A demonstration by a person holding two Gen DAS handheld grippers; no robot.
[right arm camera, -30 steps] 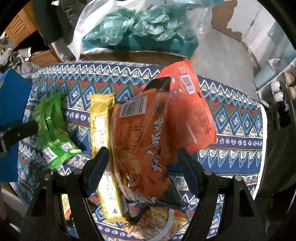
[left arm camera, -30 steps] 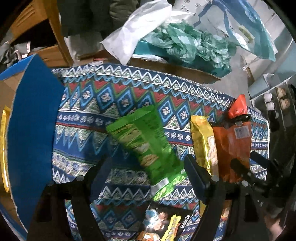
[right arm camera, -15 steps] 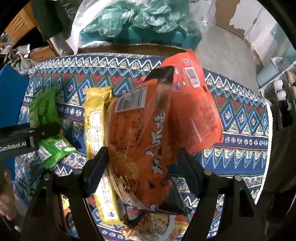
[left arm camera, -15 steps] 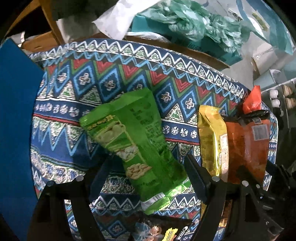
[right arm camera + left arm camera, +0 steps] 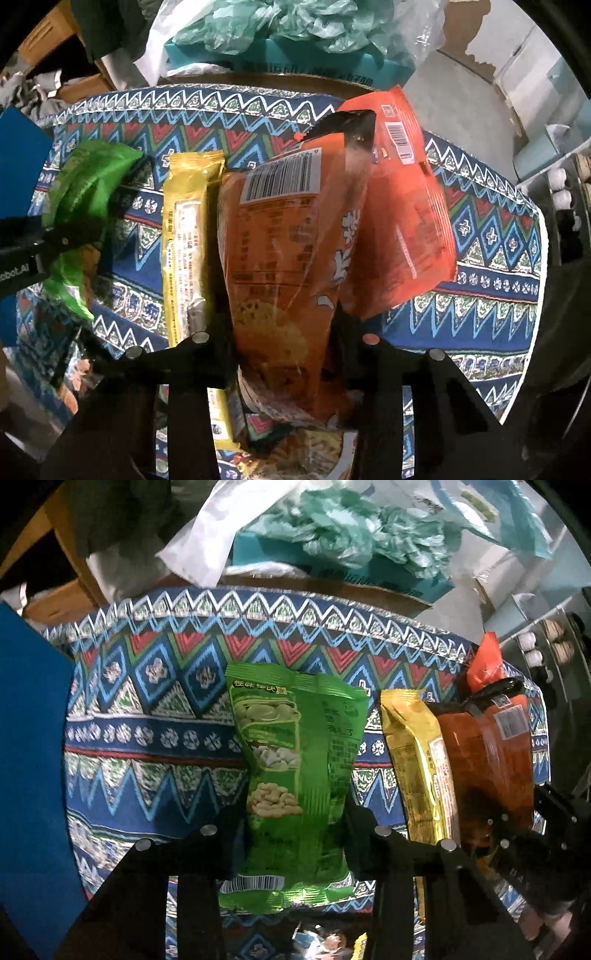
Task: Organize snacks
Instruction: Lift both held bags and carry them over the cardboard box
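Note:
A green snack bag lies on the patterned tablecloth. My left gripper points down over it, its jaws closing, and both fingers press the bag's lower sides. An orange noodle bag sits between the fingers of my right gripper, whose jaws are also closing and pinch its lower part. A red bag lies partly under the orange one on its right. A yellow packet lies just to its left. In the right wrist view the green snack bag shows at far left.
A blue board covers the table's left side. Behind the table stand a teal box with crumpled green plastic and a white bag. More snack packets lie at the near edge. Shelves stand at far right.
Both pairs of jaws have narrowed from wide open onto their bags. The left gripper has sunk closer to the green bag, which now lies straight between its fingers.

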